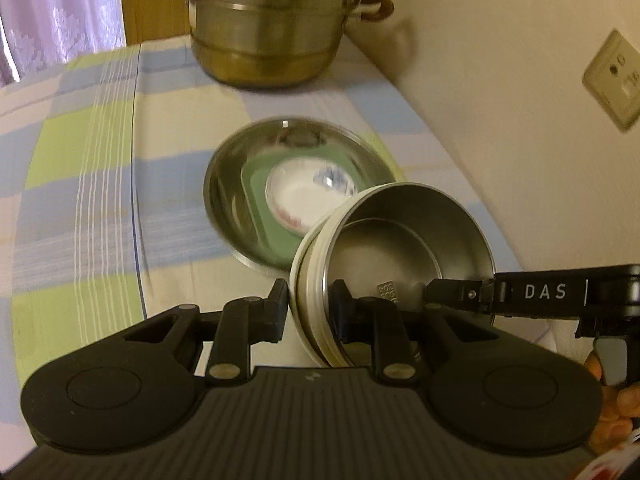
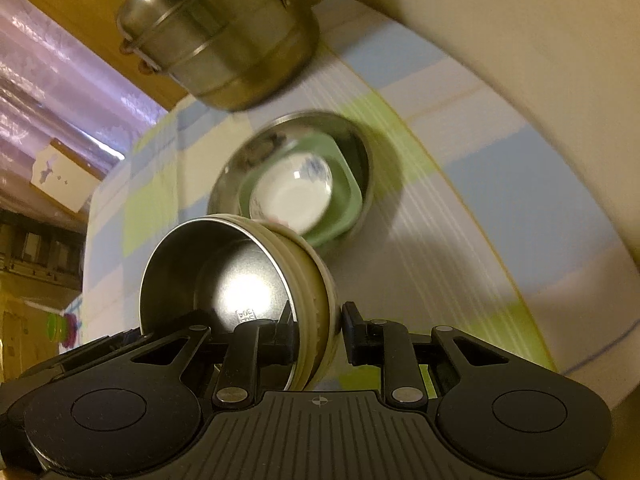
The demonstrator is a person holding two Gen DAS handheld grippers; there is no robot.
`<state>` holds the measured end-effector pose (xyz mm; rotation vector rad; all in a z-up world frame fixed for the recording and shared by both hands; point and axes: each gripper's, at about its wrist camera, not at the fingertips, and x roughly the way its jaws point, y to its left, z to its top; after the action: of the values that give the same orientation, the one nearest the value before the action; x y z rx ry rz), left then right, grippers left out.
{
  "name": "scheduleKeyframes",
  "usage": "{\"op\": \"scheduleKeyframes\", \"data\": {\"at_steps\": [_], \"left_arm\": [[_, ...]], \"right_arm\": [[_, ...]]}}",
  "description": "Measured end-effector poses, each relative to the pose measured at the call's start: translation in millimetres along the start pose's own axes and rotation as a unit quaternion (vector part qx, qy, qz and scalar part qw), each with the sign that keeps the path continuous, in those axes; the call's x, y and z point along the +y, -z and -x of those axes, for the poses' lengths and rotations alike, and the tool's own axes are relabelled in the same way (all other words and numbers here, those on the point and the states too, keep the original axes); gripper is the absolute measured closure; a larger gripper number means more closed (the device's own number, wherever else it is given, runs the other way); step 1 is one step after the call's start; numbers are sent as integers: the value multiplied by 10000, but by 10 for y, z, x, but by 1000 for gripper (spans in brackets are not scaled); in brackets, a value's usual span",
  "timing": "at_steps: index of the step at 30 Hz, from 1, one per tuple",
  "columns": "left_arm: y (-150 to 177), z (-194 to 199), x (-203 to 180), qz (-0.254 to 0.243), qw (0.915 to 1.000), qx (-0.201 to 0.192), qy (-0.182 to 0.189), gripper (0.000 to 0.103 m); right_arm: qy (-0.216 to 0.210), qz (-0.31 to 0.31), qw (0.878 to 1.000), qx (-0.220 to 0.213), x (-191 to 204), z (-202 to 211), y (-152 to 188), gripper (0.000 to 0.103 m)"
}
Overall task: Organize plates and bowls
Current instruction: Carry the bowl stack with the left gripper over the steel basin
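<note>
Your left gripper (image 1: 310, 312) is clamped on the near rim of the steel bowl w/ cream outer shell (image 1: 400, 248); right gripper (image 2: 320, 330) pinches its opposite rim. Bowl sits tilted at lower centre, above the surface (image 1: 100, 160). Just behind it: big steel bowl (image 1: 224, 184) nesting a green dish (image 1: 256, 200) and white bowl (image 1: 296, 192). Steamer pot (image 1: 268, 28) at top centre, wall (image 1: 500, 100) close on the right; open cloth to the left.

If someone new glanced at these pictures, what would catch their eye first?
A cream-sided steel bowl, tipped and pinched at its rim by the left claw and right claw. Behind it, a white bowl nests in a green dish inside a steel bowl.
</note>
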<state>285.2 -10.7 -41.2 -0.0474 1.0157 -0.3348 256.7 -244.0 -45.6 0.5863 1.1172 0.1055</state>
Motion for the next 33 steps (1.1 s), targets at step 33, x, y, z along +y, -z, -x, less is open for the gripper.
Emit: {"op": "scheduleKeyframes", "data": {"at_steps": [33], "left_arm": [[-1101, -911, 385, 371, 9975, 596, 7, 83]], "right_arm": [[361, 3, 9980, 520, 145, -829, -1205, 80]]}}
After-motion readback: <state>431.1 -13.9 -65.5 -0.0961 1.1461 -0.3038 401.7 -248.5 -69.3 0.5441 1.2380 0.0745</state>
